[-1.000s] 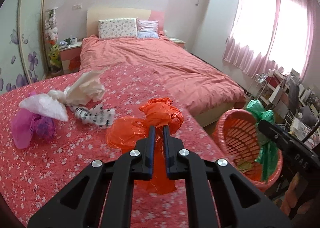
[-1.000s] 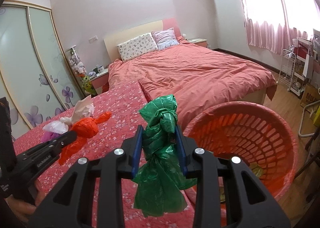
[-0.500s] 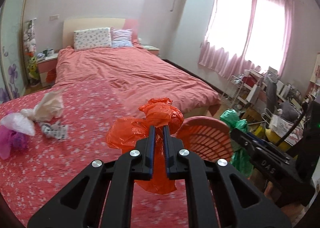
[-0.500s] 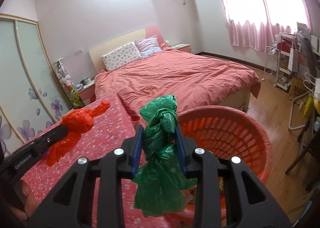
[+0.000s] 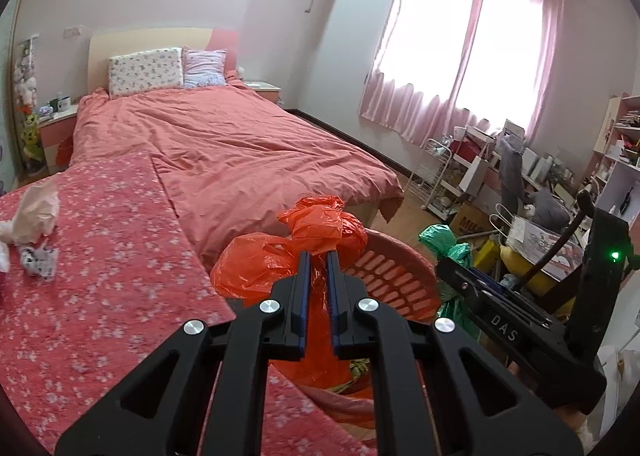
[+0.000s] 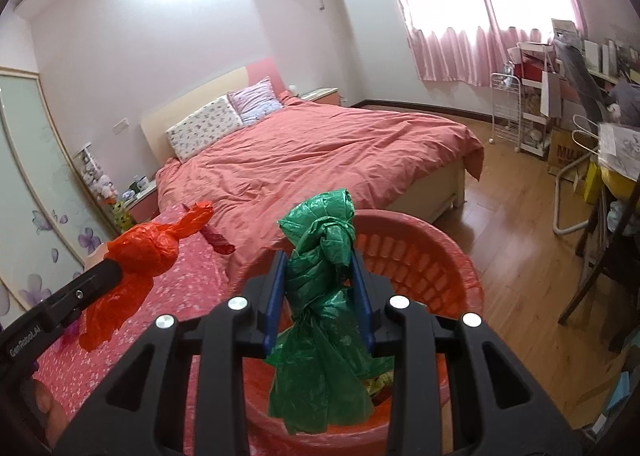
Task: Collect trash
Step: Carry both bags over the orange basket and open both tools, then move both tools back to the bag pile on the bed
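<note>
My left gripper [image 5: 316, 256] is shut on the neck of a knotted orange plastic bag [image 5: 276, 260], which hangs over the near rim of a red laundry basket [image 5: 396, 276]. My right gripper [image 6: 318, 256] is shut on a knotted green plastic bag [image 6: 320, 304] that dangles above the red basket [image 6: 424, 252]. The orange bag [image 6: 136, 260] and the left gripper [image 6: 112, 268] appear at the left of the right wrist view; the green bag [image 5: 444, 244] shows at the right of the left wrist view. Some trash lies in the basket's bottom.
Crumpled paper and wrappers [image 5: 36, 216] lie on the flowered red cover [image 5: 100, 296] at far left. A bed with a coral duvet [image 5: 240, 152] fills the middle. A wire rack and cluttered desk [image 5: 520, 184] stand at the right on the wood floor [image 6: 532, 268].
Both grippers have swung right, away from the flowered cover, carrying their bags. The basket has come beneath them, and the crumpled trash on the cover has slid toward the left edge.
</note>
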`<state>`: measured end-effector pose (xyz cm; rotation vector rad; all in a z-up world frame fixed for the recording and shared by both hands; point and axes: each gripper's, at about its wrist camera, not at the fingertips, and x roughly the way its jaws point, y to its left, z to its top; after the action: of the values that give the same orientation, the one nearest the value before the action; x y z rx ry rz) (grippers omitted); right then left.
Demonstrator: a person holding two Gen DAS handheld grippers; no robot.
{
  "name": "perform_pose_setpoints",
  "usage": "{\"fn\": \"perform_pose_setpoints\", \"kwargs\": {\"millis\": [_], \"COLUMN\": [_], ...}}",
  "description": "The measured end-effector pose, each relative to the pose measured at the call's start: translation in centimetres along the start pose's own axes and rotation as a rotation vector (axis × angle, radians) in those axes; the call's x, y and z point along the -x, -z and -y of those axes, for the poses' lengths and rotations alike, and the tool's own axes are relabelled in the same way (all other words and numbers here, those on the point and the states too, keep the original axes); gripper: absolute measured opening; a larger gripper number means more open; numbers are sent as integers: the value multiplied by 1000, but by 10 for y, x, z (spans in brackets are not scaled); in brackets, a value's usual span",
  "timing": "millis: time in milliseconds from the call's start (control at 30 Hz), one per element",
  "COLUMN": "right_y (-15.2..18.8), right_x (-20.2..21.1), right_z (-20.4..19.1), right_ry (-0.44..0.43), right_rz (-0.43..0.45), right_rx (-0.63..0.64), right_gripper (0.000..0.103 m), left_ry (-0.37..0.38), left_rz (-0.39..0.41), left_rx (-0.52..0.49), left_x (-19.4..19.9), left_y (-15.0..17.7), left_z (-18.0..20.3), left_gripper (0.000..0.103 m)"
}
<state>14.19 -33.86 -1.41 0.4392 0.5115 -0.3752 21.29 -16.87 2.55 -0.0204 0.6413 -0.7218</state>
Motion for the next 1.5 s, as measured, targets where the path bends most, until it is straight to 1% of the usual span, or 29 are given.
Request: {"fn": "perform_pose_setpoints", "kwargs": {"millis": [367, 567, 733, 767, 800, 833, 900, 933, 967, 1000, 1033, 1067, 1100, 1133, 1200, 1300, 1433, 1500], "right_y": [-7, -7, -8, -7, -7, -6, -6, -4, -3, -2, -3, -1, -2, -1, 1, 1, 9, 14], "right_x": [-13, -20, -28, -29, -30, -30, -30, -30, -30, -30, -30, -29, -28, -27, -26, -26, -28, -30], "right_z": [25, 21, 18, 18, 19, 19, 20, 19, 19, 18, 17, 13, 10, 5, -6, -23, -59, -79], "right_ry": [18, 13, 8, 6, 7, 13, 19, 23, 26, 31, 34, 41, 46, 58, 73, 65, 31, -2], "right_rz": [0, -4, -13, -17, -20, -19, -21, -23, -23, -22, -21, -15, -10, 0, 11, 6, -4, -19], "right_rx": [-37, -41, -34, -35, -36, -34, -32, -32, -30, -25, -19, -6, 2, 19, 53, 95, 159, 192], "right_gripper": [31, 32, 37, 41, 46, 49, 52, 54, 59, 64, 67, 73, 79, 81, 84, 85, 85, 85], "left_ry": [38, 41, 32, 29, 25, 18, -8, -16, -29, -42, -64, -86, -103, -131, -166, -236, -344, -375], "left_rz": [-49, -77, -121, -129, -136, -140, -139, -141, -143, -143, -137, -129, -124, -111, -94, -61, -29, -21], "left_rx": [-6, -11, 10, 15, 20, 25, 33, 36, 42, 47, 53, 56, 56, 58, 61, 64, 67, 77], "left_x": [-23, -33, -42, -43, -45, -45, -44, -44, -43, -41, -38, -34, -31, -25, -17, 0, 26, 37], "left_y": [7, 10, 15, 16, 17, 18, 21, 21, 23, 24, 25, 26, 27, 29, 30, 31, 37, 40], "left_z": [17, 18, 11, 10, 8, 6, 0, -2, -7, -10, -16, -21, -26, -33, -46, -68, -101, -115], "left_gripper": [8, 8, 10, 14, 24, 36, 42, 43, 45, 52, 59, 62, 68, 73, 80, 87, 89, 89]}}
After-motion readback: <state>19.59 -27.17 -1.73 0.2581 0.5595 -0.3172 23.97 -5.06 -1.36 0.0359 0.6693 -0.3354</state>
